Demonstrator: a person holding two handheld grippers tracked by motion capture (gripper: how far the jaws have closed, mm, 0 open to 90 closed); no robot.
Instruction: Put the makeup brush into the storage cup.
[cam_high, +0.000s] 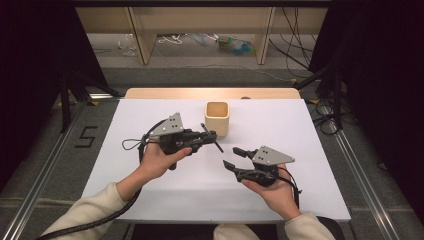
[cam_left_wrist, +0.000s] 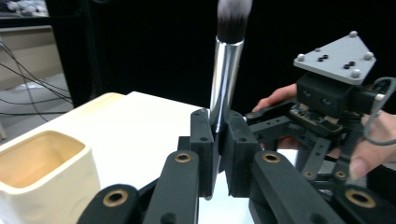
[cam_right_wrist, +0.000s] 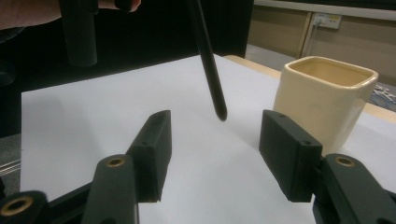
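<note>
Both forearms reach forward: left gripper (cam_high: 207, 137) jaws clamp a makeup brush (cam_left_wrist: 227, 70), right gripper (cam_high: 235, 157) jaws gape empty

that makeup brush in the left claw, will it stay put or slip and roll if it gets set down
The makeup brush looks stiff and light. Its polished metal ferrule is probably slippery, though the left claw is shut on it. The round tapered handle would likely roll on the flat table, so the cream cup seems safer.

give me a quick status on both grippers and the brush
Left gripper shut on makeup brush, bristles up. Right gripper open, holding nothing. Cream cup just beyond, path clear.
</note>
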